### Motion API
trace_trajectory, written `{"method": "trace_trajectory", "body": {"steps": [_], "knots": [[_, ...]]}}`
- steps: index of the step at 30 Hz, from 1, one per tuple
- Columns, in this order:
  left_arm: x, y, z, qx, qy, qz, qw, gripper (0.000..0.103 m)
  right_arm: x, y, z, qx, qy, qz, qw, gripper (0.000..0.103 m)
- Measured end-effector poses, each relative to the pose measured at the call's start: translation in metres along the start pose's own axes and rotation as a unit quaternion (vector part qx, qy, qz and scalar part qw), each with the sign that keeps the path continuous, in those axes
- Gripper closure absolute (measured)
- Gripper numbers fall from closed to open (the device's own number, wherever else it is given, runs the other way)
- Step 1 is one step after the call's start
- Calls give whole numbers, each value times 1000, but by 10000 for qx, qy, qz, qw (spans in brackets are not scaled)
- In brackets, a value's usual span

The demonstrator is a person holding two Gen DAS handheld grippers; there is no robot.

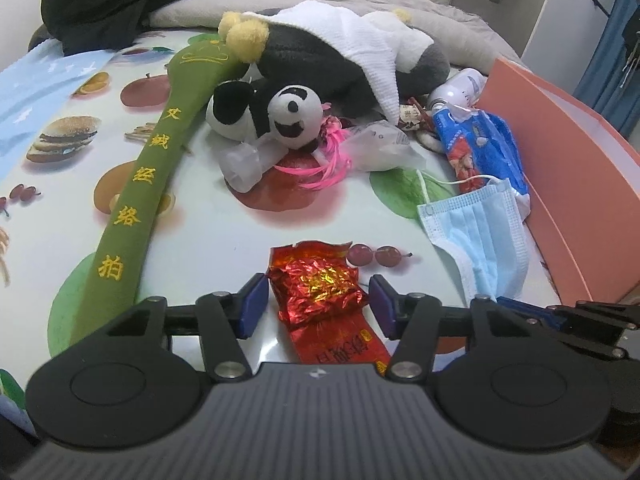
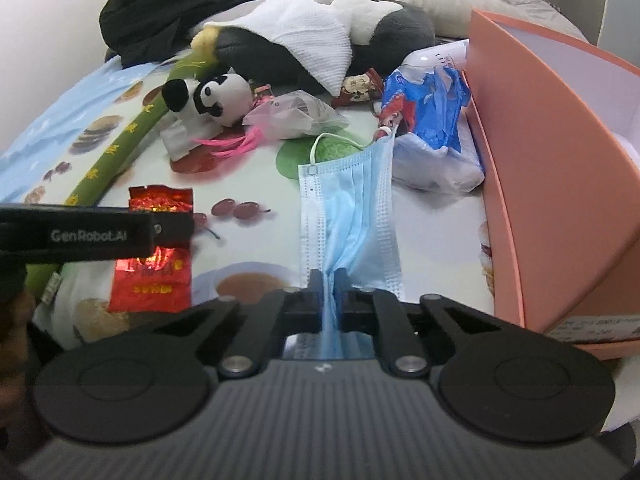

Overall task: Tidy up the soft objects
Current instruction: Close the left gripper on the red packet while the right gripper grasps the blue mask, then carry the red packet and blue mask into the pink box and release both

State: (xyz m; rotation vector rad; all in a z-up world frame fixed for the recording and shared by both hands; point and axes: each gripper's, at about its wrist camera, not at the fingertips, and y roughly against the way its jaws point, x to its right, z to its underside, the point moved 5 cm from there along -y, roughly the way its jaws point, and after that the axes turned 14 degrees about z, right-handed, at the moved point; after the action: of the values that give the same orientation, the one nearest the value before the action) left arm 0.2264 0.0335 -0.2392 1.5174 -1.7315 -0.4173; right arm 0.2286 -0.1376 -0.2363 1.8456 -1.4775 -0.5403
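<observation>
- Looking through my left wrist view: my left gripper (image 1: 318, 306) stands partly open, its blue pads (image 1: 254, 304) either side of the red foil packet (image 1: 320, 292) at lower centre of the frame. Neither pad presses on the foil that I can see; a slim gap shows on the right side, and the left pad is just beside the crumpled edge. The packet's long axis runs straight up the frame, in line with my fingers, so the jaws straddle its narrow width.
- Same view: the blue face mask (image 1: 476, 232) lies at right of centre, beside the orange box (image 1: 568, 184), whose wall fills the right edge. The panda plush (image 1: 276, 114) sits in the upper middle, well apart from my jaws.
- Looking through my right wrist view: my right gripper (image 2: 327, 280) is pinched tight on the face mask (image 2: 352, 208), its near end bunched between the closed fingers at lower centre. The mask stretches up the frame away from me, its long axis along my pointing line.
- Same view: the orange box (image 2: 532, 168) stands just right of the mask, so I judge my right hand the nearer one for dropping it in. The foil packet (image 2: 154, 268) lies at lower left under my left gripper.
</observation>
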Motion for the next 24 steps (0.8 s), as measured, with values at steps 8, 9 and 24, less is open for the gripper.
{"method": "trace_trajectory", "body": {"steps": [8,9,24], "knots": [[2,11,-3,25,65,209,9998,55,8,18,-7,65,-390,-147,9991,96],[3,13,-4,41,87,237,9997,56,8,22,-8,112,-392,-129,9991,96],[36,40,-25,130,-132,565,9982,81,32,58,-36,463,-551,-53,9974,96]]}}
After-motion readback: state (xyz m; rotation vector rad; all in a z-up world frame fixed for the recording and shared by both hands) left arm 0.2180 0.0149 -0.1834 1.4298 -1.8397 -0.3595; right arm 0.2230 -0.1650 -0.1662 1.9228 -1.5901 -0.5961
